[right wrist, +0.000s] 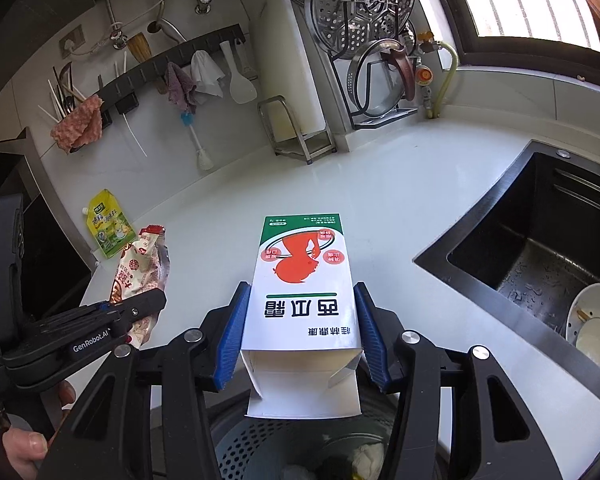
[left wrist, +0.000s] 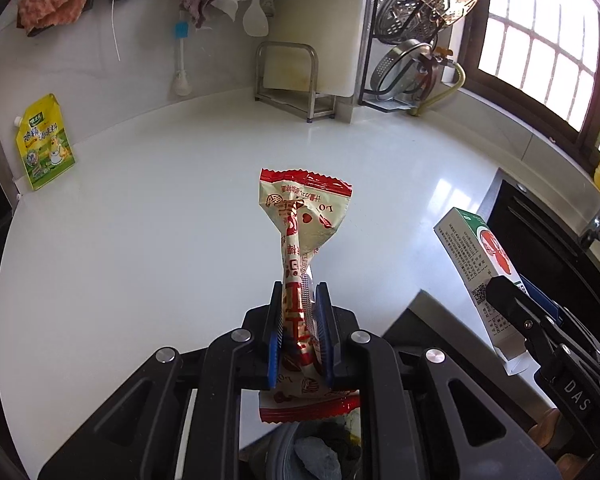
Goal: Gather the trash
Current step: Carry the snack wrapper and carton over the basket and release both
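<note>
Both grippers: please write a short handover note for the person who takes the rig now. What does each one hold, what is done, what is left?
Left gripper: shut on the red-and-cream snack wrapper.
Right gripper: shut on the white carton, its flap open.
Both are held above the trash bin, which already contains some scraps.
Done: both items picked up.
Left: release both into the bin. The yellow pouch leaning against the wall looks like seasoning, perhaps not trash.
</note>
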Available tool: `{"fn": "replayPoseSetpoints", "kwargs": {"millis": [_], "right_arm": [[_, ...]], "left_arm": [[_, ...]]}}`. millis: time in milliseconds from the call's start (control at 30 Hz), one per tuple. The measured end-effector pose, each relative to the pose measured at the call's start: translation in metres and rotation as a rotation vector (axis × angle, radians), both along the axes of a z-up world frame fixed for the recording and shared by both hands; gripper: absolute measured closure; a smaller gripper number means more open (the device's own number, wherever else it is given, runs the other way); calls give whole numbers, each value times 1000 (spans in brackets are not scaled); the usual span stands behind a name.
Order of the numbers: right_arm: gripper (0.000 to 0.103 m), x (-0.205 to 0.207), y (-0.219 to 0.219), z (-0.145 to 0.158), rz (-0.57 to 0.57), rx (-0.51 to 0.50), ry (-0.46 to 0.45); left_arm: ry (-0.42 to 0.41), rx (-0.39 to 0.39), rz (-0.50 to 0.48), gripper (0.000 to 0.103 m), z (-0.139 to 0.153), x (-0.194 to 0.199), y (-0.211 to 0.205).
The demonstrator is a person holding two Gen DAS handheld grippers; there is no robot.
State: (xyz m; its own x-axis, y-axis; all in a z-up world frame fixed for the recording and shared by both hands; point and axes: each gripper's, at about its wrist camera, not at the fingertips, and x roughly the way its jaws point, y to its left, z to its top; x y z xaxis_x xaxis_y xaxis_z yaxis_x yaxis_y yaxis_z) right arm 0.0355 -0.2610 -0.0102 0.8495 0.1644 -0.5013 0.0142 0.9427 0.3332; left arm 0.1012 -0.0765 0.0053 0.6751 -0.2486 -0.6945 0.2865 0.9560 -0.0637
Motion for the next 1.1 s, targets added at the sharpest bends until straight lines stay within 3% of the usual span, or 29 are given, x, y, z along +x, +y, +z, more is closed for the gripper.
{"fn": "replayPoseSetpoints", "kwargs": {"millis": [267,633,1100], "right_arm": [[53,-68,14,-7,1,-8,1],[53,-130,18,-29,-7,-11,40],[53,-149,16,-67,-3,-25,158]], "left_arm": [[-17,15,-67,87,-11,-71,-3],[48,-4,-113,87,-45,-123,-3],[140,23,-125,87,-84,-137,-9]]}}
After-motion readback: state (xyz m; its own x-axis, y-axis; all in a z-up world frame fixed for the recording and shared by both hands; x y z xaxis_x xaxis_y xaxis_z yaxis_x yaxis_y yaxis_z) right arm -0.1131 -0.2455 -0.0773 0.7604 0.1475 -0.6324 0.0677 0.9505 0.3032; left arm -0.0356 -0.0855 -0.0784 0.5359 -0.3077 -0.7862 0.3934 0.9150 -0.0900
